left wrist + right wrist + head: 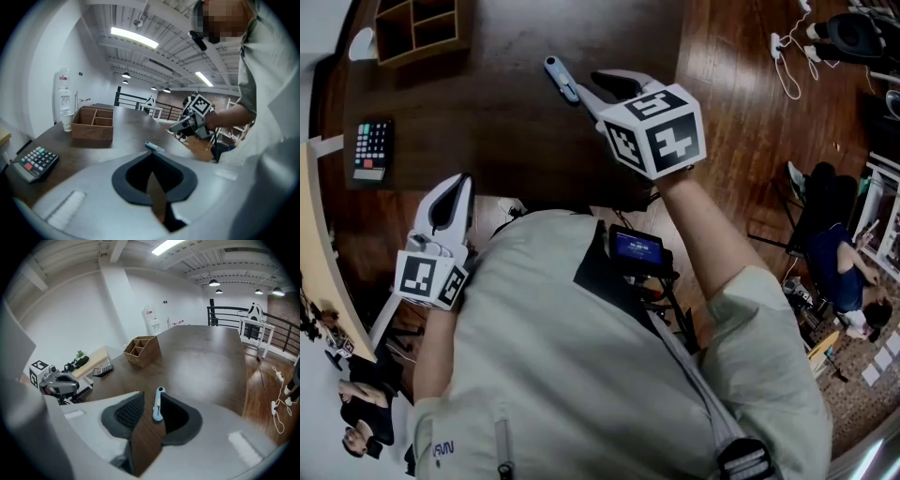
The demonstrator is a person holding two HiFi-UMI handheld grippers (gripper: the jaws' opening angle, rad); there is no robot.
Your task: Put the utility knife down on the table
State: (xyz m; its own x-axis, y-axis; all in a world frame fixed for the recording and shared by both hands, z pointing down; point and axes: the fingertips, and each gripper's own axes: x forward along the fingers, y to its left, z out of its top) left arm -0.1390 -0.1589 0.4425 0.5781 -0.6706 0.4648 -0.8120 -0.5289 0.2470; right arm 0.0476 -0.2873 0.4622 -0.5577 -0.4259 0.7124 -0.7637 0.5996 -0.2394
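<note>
The light blue utility knife (562, 79) lies flat on the dark wooden table (506, 122), toward its far side. My right gripper (600, 87) hovers just behind the knife's near end, jaws apart and holding nothing. In the right gripper view the knife (158, 405) shows in the gap of the gripper (149, 397), close to the right-hand jaw. From the left gripper view the knife (153, 146) rests on the tabletop, apart from the right gripper (180, 125). My left gripper (455, 185) is near the table's front edge, its jaws together and empty (151, 169).
A wooden compartment box (417, 28) stands at the table's far left corner, with a paper cup (361, 42) beside it. A calculator (372, 148) lies at the left. Past the table's right edge, white cables (787, 66) lie on the floor and a person (844, 267) sits.
</note>
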